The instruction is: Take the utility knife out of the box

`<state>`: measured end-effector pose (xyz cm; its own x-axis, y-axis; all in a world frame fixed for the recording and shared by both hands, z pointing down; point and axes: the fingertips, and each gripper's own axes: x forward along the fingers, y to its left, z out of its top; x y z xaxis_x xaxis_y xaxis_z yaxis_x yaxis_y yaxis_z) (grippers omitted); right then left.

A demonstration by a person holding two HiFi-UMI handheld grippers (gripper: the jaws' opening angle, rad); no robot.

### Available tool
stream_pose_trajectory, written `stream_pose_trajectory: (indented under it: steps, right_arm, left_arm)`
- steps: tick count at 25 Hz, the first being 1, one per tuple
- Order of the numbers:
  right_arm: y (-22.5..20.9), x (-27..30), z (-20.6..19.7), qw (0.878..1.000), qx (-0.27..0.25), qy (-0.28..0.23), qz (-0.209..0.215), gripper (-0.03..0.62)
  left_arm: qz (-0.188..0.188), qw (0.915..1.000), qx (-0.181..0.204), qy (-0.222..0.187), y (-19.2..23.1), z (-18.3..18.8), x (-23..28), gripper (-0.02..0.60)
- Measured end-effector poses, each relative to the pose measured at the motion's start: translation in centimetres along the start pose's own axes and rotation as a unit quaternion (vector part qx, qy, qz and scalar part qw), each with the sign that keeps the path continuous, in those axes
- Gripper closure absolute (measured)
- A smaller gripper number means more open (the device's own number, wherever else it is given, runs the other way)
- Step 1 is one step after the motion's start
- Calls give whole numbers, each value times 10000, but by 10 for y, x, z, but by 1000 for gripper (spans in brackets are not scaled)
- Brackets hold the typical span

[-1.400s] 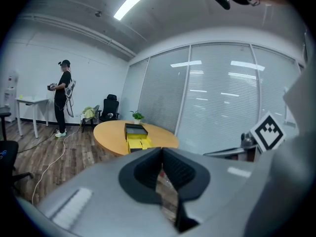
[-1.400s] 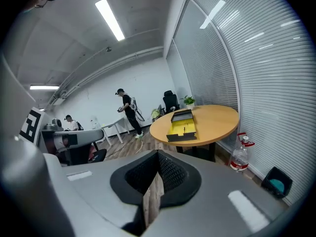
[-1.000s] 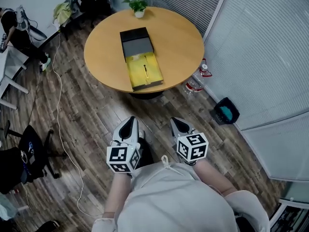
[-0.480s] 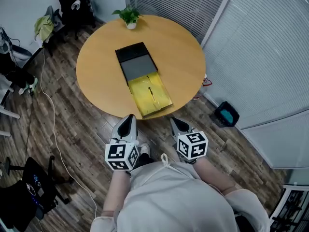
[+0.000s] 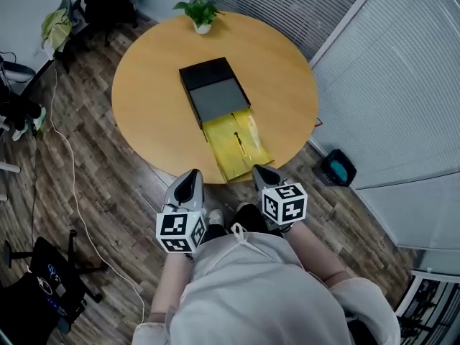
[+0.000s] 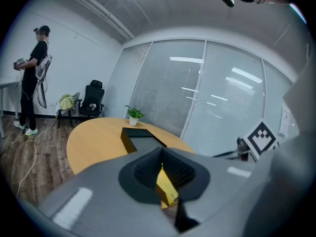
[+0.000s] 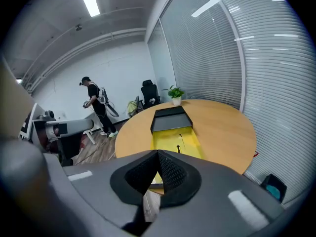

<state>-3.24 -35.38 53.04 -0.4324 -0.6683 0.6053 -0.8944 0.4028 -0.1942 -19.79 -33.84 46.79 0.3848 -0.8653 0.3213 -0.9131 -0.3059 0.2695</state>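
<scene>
A black box [image 5: 215, 91] lies open on the round wooden table [image 5: 151, 113], and its yellow-lined half [image 5: 237, 148] points toward me. A small dark utility knife [image 5: 238, 140] rests on the yellow lining; the right gripper view also shows the knife [image 7: 178, 148] and the box [image 7: 171, 125]. My left gripper [image 5: 192, 177] hangs over the floor just short of the table's near edge, jaws together and empty. My right gripper [image 5: 259, 169] is at the table edge beside the box's near end, shut and empty. Both are apart from the box.
A potted plant [image 5: 201, 11] stands at the table's far edge. Glass walls with blinds run along the right, with a blue bin [image 5: 338, 169] on the floor by them. A cable [image 5: 68, 164] trails across the floor on the left. A person [image 6: 33, 78] stands far off near office chairs.
The table and box have drawn nearer in the head view. Both grippers have travelled forward from mid-floor to the table's near edge, still shut.
</scene>
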Motion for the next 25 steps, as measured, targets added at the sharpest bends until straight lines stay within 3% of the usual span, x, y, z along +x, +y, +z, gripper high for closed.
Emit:
stream_pose_trajectory:
  steps: [9,12,25]
  right_arm:
    - [-24,79,-17,9935,-242,1112,-67,592]
    - [-34,104,-20,9894,-266,1429,-35,483]
    - [-69,189,-35,9651,-393,2589,-25,450]
  left_arm:
    - [61,9992,-148,363,31,-16,36,575]
    - [51,9986,-208,479,37,-18,53,575]
    - [168,9957,-408,813,67,-20,126,575]
